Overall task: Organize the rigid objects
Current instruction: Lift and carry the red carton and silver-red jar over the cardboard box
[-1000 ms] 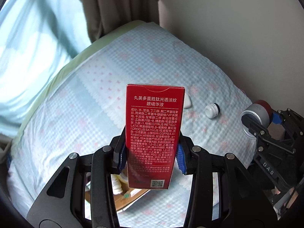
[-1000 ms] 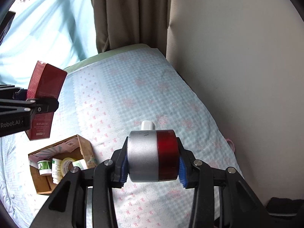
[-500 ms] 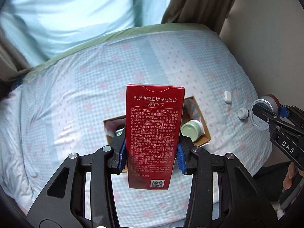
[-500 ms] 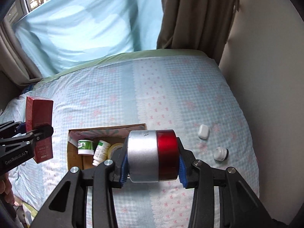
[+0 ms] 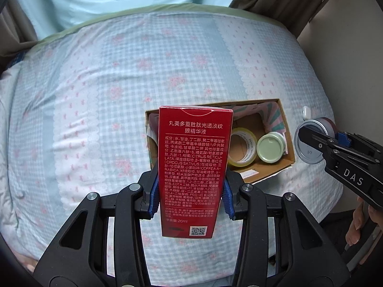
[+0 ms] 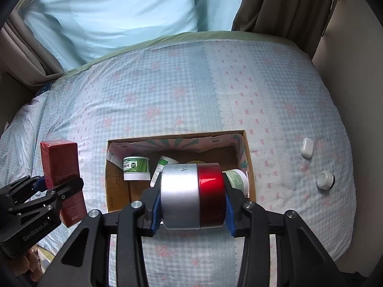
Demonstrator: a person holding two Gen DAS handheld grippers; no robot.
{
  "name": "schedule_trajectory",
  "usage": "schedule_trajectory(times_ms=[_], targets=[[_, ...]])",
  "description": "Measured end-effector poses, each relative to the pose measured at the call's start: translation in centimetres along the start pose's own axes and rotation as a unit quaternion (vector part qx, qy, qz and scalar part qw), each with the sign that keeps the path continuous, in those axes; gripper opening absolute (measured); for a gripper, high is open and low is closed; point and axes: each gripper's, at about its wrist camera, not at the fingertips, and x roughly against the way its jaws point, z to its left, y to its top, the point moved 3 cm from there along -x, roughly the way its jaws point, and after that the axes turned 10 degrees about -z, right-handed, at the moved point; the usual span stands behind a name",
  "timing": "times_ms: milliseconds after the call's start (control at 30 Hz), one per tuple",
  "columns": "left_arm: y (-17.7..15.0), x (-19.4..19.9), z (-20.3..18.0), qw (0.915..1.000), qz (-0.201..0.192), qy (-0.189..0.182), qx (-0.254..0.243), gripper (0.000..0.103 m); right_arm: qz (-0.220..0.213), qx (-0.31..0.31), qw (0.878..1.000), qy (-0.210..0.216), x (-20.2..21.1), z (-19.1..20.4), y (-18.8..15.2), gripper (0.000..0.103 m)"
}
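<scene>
A bed (image 6: 191,91) under a blue checked cover with pink flowers holds an open cardboard box (image 6: 249,167) already containing several jars and a tape roll. Above it, the left tongs (image 5: 190,192) are clamped on a tall red carton (image 5: 194,167), and the right tongs (image 6: 191,205) on a silver-and-red round tin (image 6: 192,195). A small white case (image 6: 307,147) and a small white round cap (image 6: 324,179) lie on the cover beside the box, apparently left to gather.

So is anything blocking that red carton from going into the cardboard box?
Nothing covers the open cardboard box, but a tape roll and pale green-lidded jar already fill its right part.
</scene>
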Motion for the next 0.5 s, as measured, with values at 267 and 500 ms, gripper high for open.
schedule_trajectory(times_ms=[267,500], targets=[[-2.8,-7.2,1.9,0.9997,0.006,0.020,0.009,0.038,0.047,0.008,0.999,-0.010,-8.0,0.7,-2.1,0.038],[-4.8,-11.5,1.2,0.9999,0.002,0.011,0.010,0.038,0.074,0.012,0.997,-0.018,-12.7,0.0,-4.3,0.038]])
